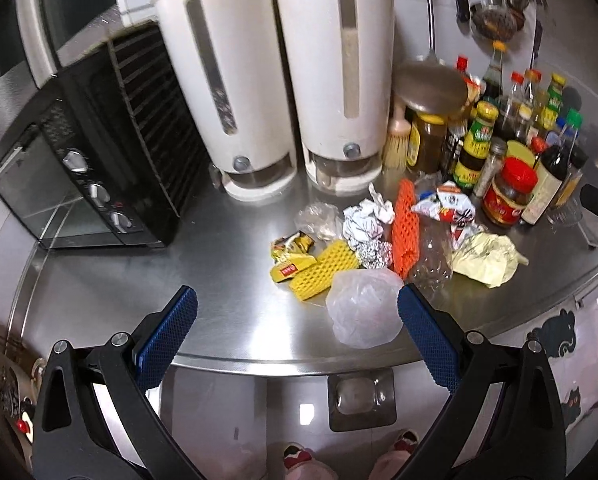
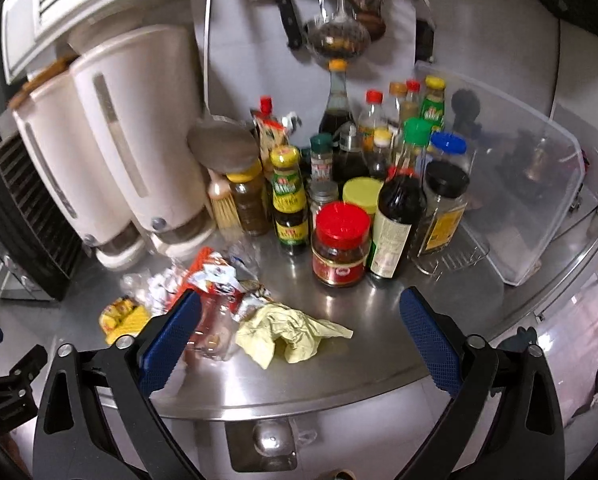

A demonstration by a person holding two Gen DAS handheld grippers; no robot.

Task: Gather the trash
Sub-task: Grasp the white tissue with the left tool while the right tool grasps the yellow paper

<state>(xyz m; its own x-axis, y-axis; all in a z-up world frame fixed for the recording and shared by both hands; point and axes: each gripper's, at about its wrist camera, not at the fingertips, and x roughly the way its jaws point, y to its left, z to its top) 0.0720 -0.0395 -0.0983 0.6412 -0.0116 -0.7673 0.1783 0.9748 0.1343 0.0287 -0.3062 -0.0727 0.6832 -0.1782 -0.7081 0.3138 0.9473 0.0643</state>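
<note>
A pile of trash lies on the steel counter (image 1: 147,280). It holds a clear plastic bag (image 1: 363,312), a yellow foam net (image 1: 323,268), a yellow wrapper (image 1: 291,254), crumpled foil (image 1: 367,224), an orange foam net (image 1: 405,228), a crushed clear bottle (image 1: 431,256) and crumpled yellow paper (image 1: 487,258). My left gripper (image 1: 297,308) is open and empty, above the counter's front edge, with the bag just inside its right finger. My right gripper (image 2: 299,316) is open and empty. The yellow paper (image 2: 287,334) lies between its fingers and the crushed bottle (image 2: 213,332) by its left finger.
Two white dispensers (image 1: 283,80) stand at the back, a black toaster oven (image 1: 95,160) at the left. Several sauce bottles and jars (image 2: 359,200) crowd the back right, with a red-lidded jar (image 2: 341,244) nearest. A clear plastic bin (image 2: 519,184) lies at the far right.
</note>
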